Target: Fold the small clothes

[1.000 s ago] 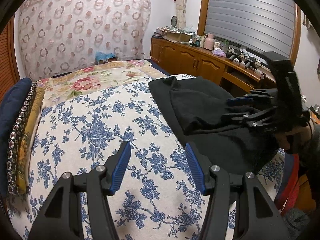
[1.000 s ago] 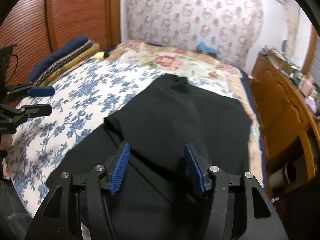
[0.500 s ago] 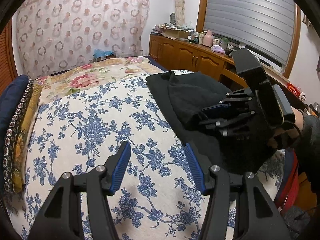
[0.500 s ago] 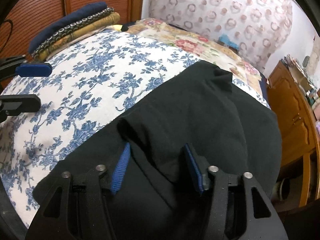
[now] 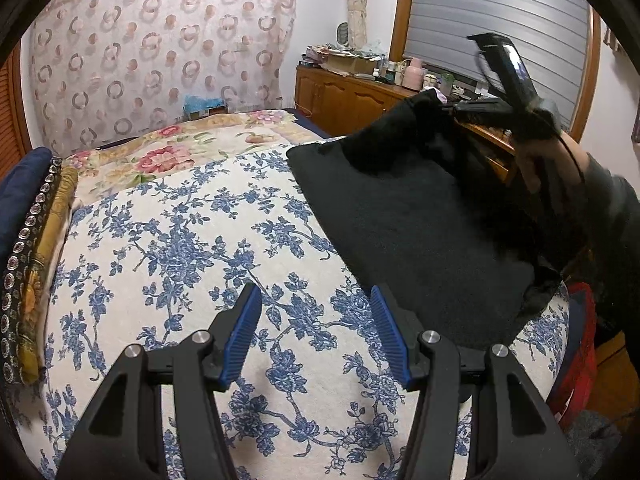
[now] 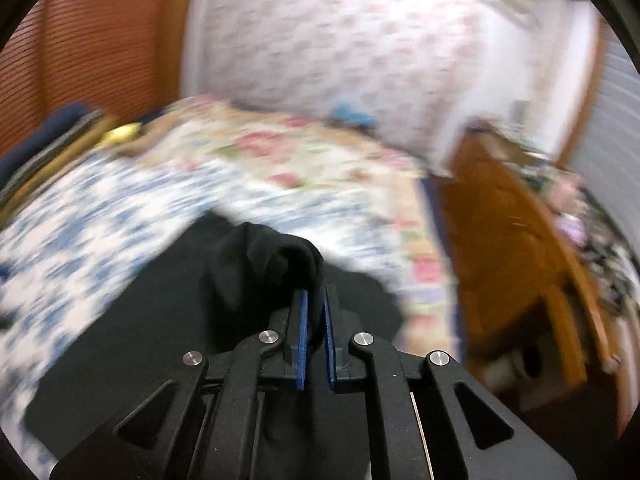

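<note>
On the right side of the bed (image 5: 192,240), the right tongs (image 6: 314,312) pinch a raised fold of the black garment (image 5: 412,216), seemingly to carry it over, while the left tongs (image 5: 316,332) hang spread and empty above the floral cover.

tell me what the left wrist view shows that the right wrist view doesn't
Only the left wrist view shows the left gripper, open and empty over the flowered bedspread, and the person's hand holding the right gripper from outside, with a corner of the black garment lifted off the bed.

Only the right wrist view shows the pinch close up: the right gripper shut on a bunched fold of the garment. That picture is blurred.

Both show the garment, the bedspread, the circle-patterned curtain and the wooden cabinet.
</note>
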`<state>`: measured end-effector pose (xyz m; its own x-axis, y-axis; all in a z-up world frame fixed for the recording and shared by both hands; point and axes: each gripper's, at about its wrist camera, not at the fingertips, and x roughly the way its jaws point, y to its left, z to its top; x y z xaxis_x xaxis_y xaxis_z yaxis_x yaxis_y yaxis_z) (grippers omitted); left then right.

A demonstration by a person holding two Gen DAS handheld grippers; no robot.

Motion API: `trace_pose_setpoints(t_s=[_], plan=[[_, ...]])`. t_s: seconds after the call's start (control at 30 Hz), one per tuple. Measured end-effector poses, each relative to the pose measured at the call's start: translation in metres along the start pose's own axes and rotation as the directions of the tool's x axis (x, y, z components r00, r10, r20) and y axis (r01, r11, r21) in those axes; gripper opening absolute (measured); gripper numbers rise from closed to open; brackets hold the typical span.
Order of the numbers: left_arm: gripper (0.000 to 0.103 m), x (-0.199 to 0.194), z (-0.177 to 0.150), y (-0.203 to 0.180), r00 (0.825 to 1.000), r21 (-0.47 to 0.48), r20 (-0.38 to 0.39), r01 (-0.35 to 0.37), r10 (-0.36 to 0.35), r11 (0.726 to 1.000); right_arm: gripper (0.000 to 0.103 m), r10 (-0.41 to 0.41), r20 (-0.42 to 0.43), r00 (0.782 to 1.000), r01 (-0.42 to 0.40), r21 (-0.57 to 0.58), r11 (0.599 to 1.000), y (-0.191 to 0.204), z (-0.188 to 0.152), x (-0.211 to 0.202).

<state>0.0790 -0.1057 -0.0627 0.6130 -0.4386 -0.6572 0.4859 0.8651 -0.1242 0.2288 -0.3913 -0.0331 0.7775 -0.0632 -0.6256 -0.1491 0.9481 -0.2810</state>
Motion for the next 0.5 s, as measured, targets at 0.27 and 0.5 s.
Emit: trace_pose_setpoints(t_s=[0.27, 0.5], plan=[[0.056, 0.005, 0.0, -0.007, 1.0, 0.015, -0.015, 0.016, -0.016, 1.0, 0.046, -0.025, -0.041, 0.999, 0.028, 0.075, 0.997, -0.033, -0.01, -0.001], [0.056, 0.012, -0.001, -0.022, 0.999, 0.044, -0.034, 0.04, -0.038, 0.998, 0.047, 0.117, -0.039, 0.992, -0.114, 0.055, 0.992, -0.007, -0.048, -0.036]])
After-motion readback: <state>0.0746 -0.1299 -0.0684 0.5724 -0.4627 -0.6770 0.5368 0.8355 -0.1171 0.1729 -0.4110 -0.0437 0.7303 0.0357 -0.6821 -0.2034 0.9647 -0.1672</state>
